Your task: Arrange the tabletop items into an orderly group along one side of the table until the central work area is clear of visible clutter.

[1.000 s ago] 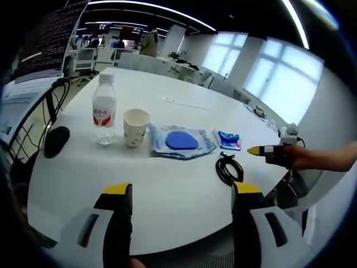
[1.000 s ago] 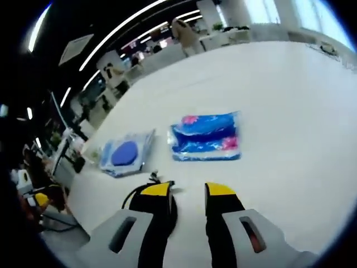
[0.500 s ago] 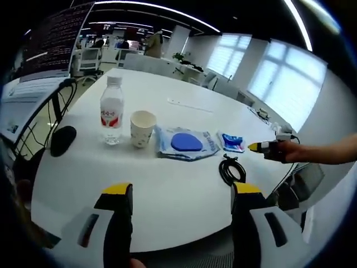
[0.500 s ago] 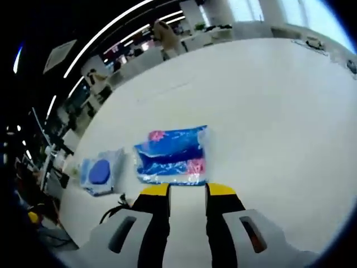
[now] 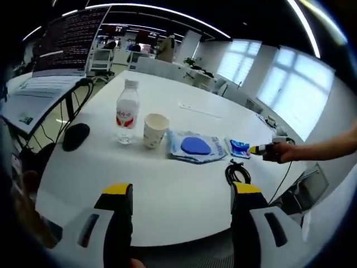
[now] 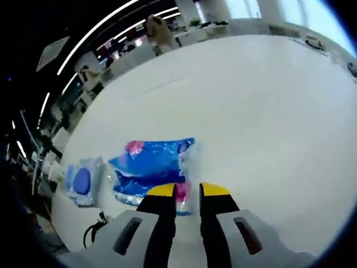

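Crinkly blue-pink packet (image 6: 153, 170), apparently between right claw (image 6: 188, 190) tips

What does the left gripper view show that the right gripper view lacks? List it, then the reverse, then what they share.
Left gripper view: water bottle, paper cup, black mouse, a screen, the left gripper wide open.
Right gripper view: right gripper seen along its narrow jaws, tips at the packet's edge.
Both: white table, blue packet, blue-disc pouch, black cable.
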